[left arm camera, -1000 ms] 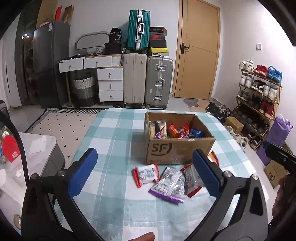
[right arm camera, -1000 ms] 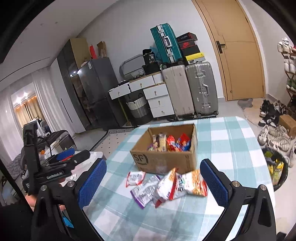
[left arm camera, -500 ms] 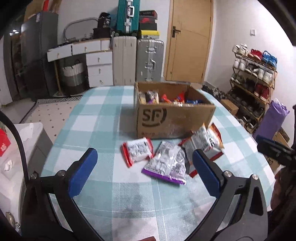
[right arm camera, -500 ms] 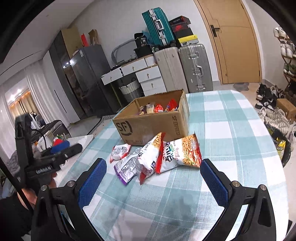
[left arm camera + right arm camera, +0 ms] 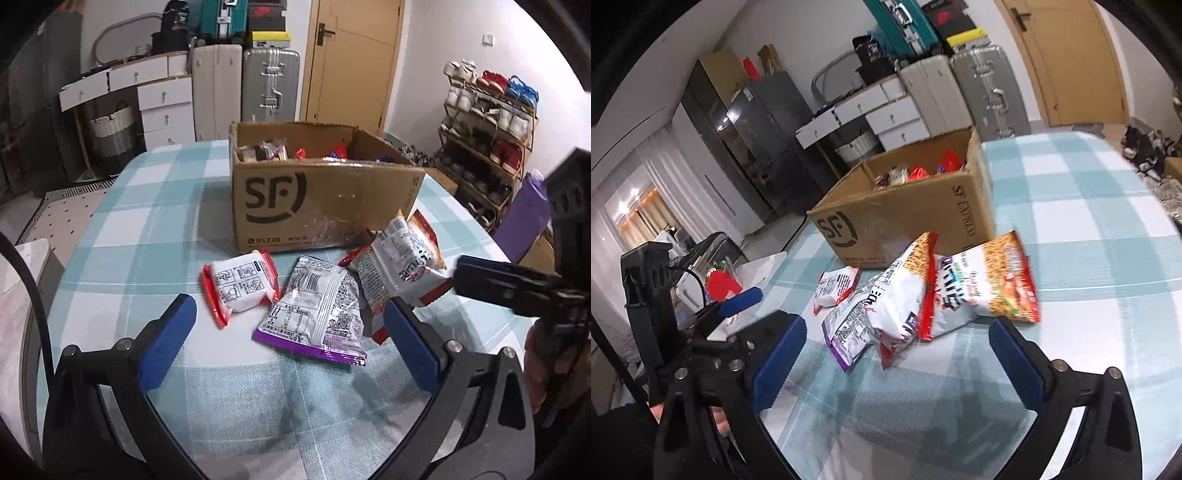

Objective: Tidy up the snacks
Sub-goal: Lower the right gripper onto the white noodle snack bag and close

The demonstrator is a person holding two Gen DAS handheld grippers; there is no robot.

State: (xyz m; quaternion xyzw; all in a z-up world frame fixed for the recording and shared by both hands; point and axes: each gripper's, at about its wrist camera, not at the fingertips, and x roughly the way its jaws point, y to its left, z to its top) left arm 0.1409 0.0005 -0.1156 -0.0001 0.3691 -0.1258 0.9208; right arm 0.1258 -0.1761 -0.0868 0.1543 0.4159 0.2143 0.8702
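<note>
An open cardboard SF box (image 5: 317,199) holding several snacks stands on the checked table (image 5: 147,206). In front of it lie a small red-and-white packet (image 5: 240,286), a purple-edged bag (image 5: 314,314) and red-and-white noodle bags (image 5: 402,266). My left gripper (image 5: 291,343) is open and empty, low over the table just before the purple bag. My right gripper (image 5: 897,358) is open and empty, close to the leaning noodle bag (image 5: 901,302) and the orange bag (image 5: 990,288). The box also shows in the right wrist view (image 5: 908,214).
Suitcases (image 5: 243,85), white drawers (image 5: 162,107) and a door (image 5: 351,62) stand behind the table. A shoe rack (image 5: 487,129) is at the right. A white side surface with a red item (image 5: 724,284) lies left of the table.
Both grippers have moved forward and down toward the snack bags, which now look larger. Both stay open. The bags and box have not moved.
</note>
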